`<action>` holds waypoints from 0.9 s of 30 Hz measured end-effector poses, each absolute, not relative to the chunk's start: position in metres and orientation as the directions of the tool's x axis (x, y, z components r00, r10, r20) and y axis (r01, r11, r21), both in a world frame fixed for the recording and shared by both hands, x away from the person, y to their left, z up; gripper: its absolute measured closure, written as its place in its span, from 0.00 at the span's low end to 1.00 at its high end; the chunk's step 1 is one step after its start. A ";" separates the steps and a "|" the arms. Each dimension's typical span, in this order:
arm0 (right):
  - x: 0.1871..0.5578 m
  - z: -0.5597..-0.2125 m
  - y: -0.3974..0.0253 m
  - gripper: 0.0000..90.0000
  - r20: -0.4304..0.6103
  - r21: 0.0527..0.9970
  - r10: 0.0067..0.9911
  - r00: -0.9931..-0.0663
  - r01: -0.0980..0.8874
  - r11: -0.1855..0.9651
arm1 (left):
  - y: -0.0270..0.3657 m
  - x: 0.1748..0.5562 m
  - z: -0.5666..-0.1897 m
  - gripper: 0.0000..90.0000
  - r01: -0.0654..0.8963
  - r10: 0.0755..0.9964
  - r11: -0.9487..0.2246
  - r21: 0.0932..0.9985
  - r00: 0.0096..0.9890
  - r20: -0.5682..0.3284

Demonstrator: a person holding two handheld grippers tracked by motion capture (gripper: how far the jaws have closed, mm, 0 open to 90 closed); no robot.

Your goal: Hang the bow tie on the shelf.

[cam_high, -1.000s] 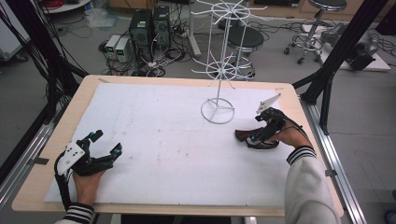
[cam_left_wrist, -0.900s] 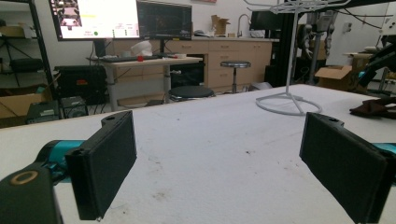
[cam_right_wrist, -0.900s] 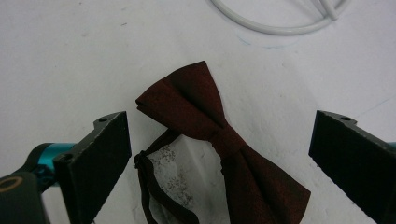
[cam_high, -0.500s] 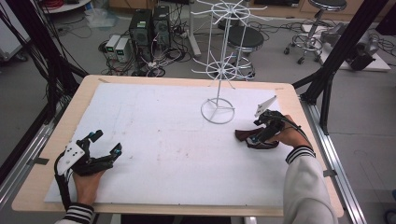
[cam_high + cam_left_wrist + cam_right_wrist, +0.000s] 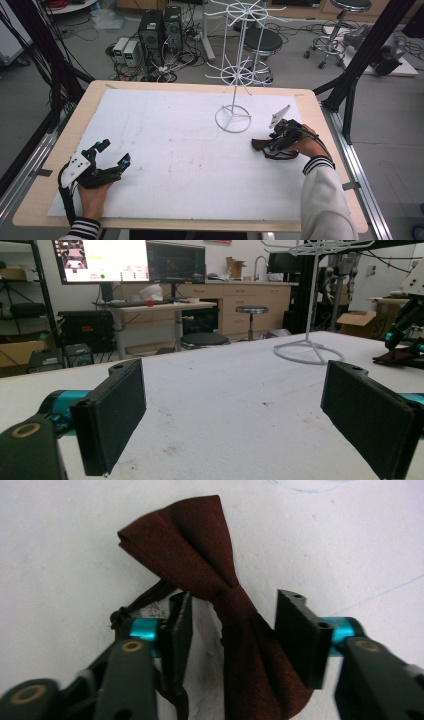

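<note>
Right tongs (image 5: 232,630): jaws apart, straddling the knot of the dark red bow tie (image 5: 200,555), apparently ready to pinch | bow tie: flat on surface (image 5: 175,130), just right of wire rack (image 5: 233,117) | left tongs (image 5: 110,160): wide, empty, parked well left of rack.

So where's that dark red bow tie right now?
The bow tie lies on the white table cover at the person's right, between the open right tongs, just beside the round base of the white wire rack.
</note>
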State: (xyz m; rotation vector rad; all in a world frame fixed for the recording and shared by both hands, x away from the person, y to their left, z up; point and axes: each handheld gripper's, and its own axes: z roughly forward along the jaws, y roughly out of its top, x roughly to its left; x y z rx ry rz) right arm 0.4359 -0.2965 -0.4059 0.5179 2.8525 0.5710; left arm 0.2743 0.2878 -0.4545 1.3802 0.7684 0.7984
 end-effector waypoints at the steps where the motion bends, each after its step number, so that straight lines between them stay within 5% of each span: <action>1: 0.436 -0.406 -0.296 0.66 -0.114 0.398 0.369 -0.922 0.298 0.868 | 0.288 0.274 -0.454 0.12 -0.037 0.848 0.028 0.999 0.531 -0.004; 5: 0.435 -0.408 -0.294 0.74 -0.132 0.379 0.360 -0.924 0.288 0.879 | 0.288 0.274 -0.454 0.12 -0.037 0.848 0.028 0.999 0.531 -0.004; 15: 0.436 -0.413 -0.292 0.59 -0.150 0.359 0.364 -0.919 0.293 0.886 | 0.288 0.274 -0.454 0.12 -0.039 0.848 0.026 0.999 0.530 -0.002; 20: 0.436 -0.412 -0.292 0.78 -0.116 0.357 0.333 -0.936 0.273 0.893 | 0.288 0.274 -0.455 0.12 -0.038 0.848 0.028 0.999 0.529 -0.004; 27: 0.434 -0.411 -0.291 0.86 -0.111 0.345 0.315 -0.942 0.261 0.902 | 0.288 0.274 -0.455 0.12 -0.038 0.848 0.028 0.999 0.530 -0.004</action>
